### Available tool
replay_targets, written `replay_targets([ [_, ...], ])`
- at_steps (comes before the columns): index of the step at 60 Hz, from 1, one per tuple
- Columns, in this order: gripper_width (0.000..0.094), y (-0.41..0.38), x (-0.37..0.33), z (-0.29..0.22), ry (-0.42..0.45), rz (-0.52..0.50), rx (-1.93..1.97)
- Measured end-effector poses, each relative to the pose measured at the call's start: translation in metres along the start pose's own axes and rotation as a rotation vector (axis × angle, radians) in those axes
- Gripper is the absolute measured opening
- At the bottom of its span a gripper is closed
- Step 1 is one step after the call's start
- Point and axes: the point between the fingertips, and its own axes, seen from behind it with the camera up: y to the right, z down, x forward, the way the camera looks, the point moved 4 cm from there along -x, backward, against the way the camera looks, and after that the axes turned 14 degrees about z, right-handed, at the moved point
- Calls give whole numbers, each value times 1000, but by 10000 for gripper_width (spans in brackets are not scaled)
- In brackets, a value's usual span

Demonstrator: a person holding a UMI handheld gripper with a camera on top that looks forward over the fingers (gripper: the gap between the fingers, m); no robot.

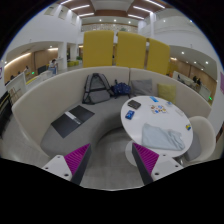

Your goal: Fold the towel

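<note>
The gripper point(112, 160) is held open, nothing between its fingers. The towel point(163, 137) is seen lying crumpled on the round table point(135, 122) at two o'clock ahead (unfolded, apparently). Folding is judged not yet begun.

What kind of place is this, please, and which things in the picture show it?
Probably an open office or study lounge. A round white table stands beside a curved grey sofa, yellow partition panels rise behind them, and long ceiling lights run overhead. The open fingers hold nothing.
</note>
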Motion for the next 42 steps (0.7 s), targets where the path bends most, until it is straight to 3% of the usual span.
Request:
replay_targets([
  [23,870,71,53,3,-27,180,87],
  [42,869,120,151,22,-47,274,145],
])
